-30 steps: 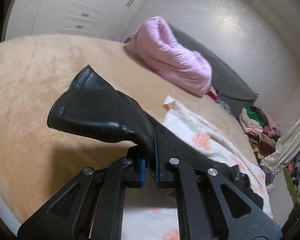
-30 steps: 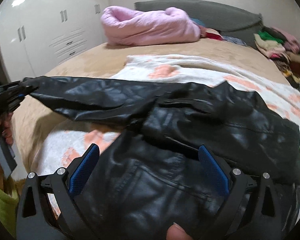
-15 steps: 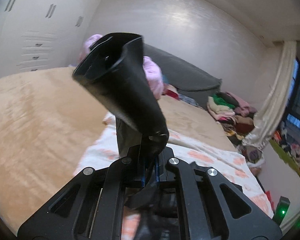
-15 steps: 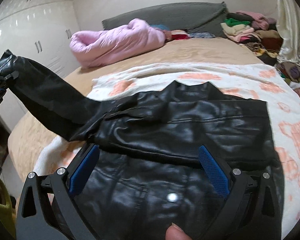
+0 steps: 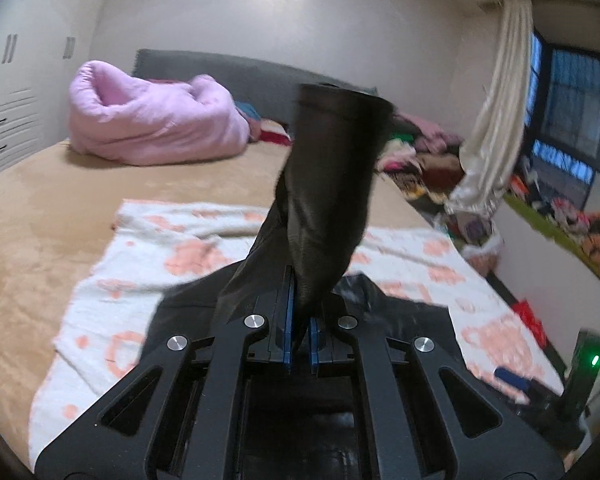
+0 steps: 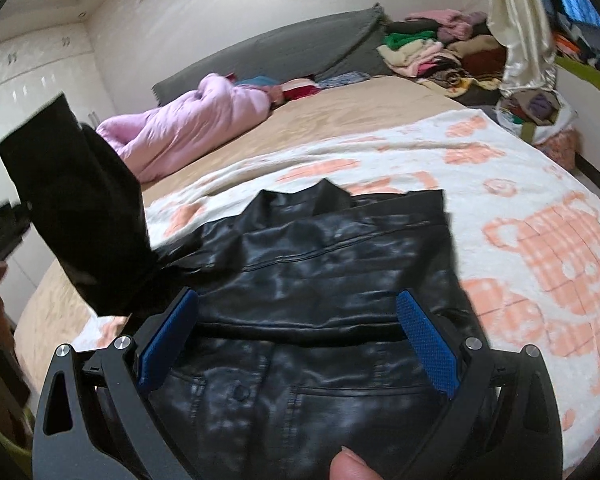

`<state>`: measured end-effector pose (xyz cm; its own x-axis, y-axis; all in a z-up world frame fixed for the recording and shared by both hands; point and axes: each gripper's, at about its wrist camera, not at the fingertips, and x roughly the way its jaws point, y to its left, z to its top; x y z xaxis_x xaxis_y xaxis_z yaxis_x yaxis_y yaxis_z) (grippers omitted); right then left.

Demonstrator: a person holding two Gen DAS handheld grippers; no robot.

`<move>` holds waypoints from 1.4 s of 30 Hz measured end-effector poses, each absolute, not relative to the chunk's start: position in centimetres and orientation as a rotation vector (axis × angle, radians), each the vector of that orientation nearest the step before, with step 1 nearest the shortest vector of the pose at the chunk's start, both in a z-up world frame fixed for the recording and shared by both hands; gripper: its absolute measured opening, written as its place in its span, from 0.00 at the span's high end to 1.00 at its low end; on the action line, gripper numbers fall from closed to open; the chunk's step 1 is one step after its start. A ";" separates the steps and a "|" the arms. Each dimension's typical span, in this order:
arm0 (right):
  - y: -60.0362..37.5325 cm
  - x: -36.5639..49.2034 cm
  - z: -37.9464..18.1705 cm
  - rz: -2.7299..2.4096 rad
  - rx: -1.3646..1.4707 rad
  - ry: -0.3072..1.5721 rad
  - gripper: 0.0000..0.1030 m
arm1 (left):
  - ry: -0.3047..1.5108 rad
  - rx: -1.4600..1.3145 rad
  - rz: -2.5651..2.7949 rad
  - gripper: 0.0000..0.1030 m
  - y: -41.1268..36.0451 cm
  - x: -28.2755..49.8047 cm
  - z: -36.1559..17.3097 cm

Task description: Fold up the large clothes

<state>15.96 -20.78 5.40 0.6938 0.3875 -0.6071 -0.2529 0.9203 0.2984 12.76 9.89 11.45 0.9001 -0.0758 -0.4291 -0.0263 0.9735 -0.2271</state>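
Note:
A black leather jacket [image 6: 324,280] lies on a white blanket with orange prints [image 6: 540,208] on the bed. My left gripper [image 5: 300,332] is shut on the jacket's left sleeve [image 5: 332,192] and holds it raised, cuff pointing up. The same sleeve [image 6: 75,208] shows lifted at the left of the right wrist view, with the left gripper's body [image 6: 3,228] behind it. My right gripper [image 6: 295,340] is open, its blue pads [image 6: 428,344] spread just above the jacket's front, holding nothing.
A pink quilt [image 5: 151,120] is bunched at the head of the tan bed [image 5: 27,216]. A grey headboard [image 6: 283,48] runs behind it. Piled clothes [image 6: 440,48] and a cream curtain [image 5: 496,120] are at the far right. White wardrobes [image 5: 7,92] stand at the left.
My left gripper has swung the sleeve up and rightward, toward the jacket's body. My right gripper has stayed open over the jacket front.

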 end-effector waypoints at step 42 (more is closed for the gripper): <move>-19.9 20.5 -3.6 0.610 0.657 1.095 0.50 | 0.799 0.239 -0.101 0.51 -1.3 11.9 -3.9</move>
<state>20.53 -19.93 -3.55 0.3370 0.7291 -0.5958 -0.1222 0.6613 0.7401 11.85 -1.28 -3.86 0.6944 0.0008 -0.7196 0.1790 0.9684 0.1738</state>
